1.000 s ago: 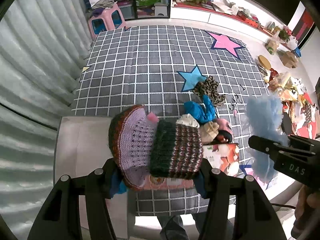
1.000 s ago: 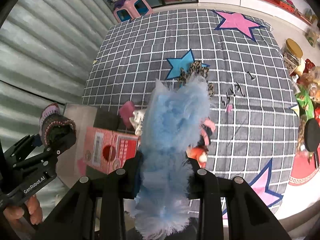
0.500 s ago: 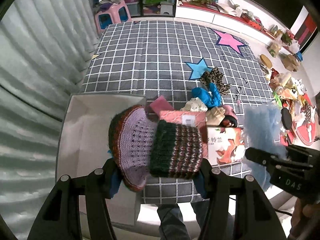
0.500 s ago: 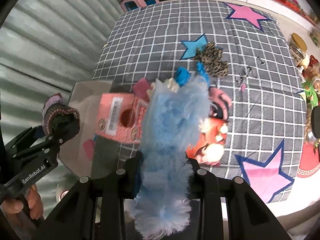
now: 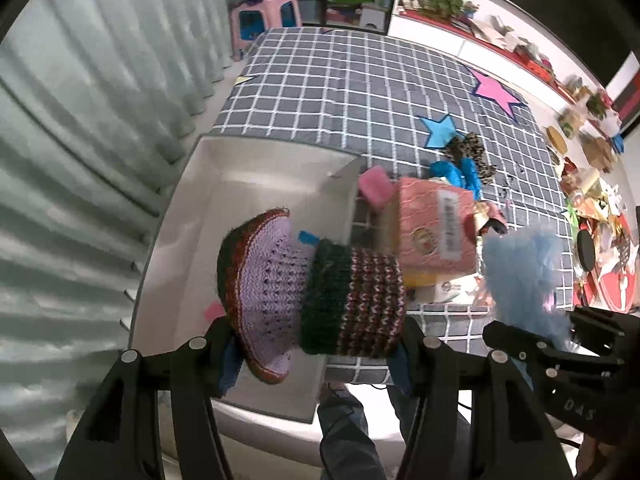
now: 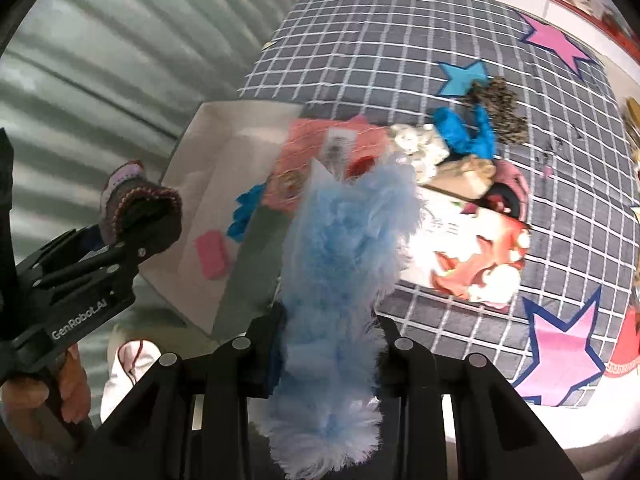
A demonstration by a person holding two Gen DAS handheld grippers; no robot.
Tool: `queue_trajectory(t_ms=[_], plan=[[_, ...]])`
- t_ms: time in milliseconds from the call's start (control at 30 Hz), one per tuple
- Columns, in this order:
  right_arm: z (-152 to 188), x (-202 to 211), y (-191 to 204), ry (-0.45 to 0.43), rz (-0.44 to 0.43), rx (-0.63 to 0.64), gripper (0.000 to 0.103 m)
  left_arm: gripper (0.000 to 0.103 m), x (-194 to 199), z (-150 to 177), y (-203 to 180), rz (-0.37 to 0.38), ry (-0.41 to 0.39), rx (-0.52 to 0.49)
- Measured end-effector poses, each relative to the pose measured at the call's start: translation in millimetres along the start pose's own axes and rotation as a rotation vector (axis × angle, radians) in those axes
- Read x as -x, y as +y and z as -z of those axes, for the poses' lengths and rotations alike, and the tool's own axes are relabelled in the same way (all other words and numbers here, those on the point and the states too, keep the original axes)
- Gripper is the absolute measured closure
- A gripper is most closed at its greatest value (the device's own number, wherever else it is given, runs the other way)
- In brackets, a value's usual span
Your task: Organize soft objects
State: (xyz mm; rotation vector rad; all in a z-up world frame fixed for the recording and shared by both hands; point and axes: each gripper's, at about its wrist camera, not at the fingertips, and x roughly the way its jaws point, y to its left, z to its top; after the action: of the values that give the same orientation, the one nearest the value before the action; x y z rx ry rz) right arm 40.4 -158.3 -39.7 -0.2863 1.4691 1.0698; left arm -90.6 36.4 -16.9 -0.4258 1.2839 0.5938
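- Progress looks partial: two soft things are in the air and not yet put down, a few are already in the box, and several wait on the rug.
- The left gripper point(image 5: 316, 340) has its jaws closed on a knitted hat point(image 5: 308, 300), purple at the brim and dark striped at the band. The hat hangs above the near part of the white box point(image 5: 256, 168).
- The right gripper point(image 6: 332, 344) has its jaws pressed on a fluffy light blue piece point(image 6: 344, 256). It hangs beside the box, above its right edge and the rug point(image 6: 400, 40), so it is not over the open part yet.
- Inside the box, the right wrist view shows a small pink item point(image 6: 212, 254) and a blue item point(image 6: 246, 214) on the floor of it. I judge that these are sorted already.
- On the rug there is a group near the pink carton point(image 5: 436, 232): a leopard-pattern cloth point(image 6: 498, 110), a bright blue cloth point(image 6: 464, 132), a cream fuzzy thing point(image 6: 418, 146) and a beige one point(image 6: 464, 174). These seem to be what is left.
- A printed red and white carton point(image 6: 476, 264) lies beside them; I cannot tell if it belongs to the task.
- My estimate: the next step is to release both held pieces into the box, and after that some more trips are needed.
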Motion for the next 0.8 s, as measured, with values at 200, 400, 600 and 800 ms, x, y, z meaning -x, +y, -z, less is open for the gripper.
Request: queue_trajectory(t_ms=[200,400,600,800], plan=[[-5,-7,30,0.018,-0.006,0.064,0.069,0.041,1,10,27,-0.025,-0.002,0.053],[-15,-17,57,0.038,-0.007,0.125,0.069,0.041,-2,15,56,-0.037,0.006,0.121],[-31,-28,77,0.057,-0.008,0.174,0.069,0.041,-7,15,78,-0.041,0.016,0.173],[-51,-37,97,0.07,-0.011,0.219,0.069,0.041,-15,14,93,-0.046,0.029,0.219]])
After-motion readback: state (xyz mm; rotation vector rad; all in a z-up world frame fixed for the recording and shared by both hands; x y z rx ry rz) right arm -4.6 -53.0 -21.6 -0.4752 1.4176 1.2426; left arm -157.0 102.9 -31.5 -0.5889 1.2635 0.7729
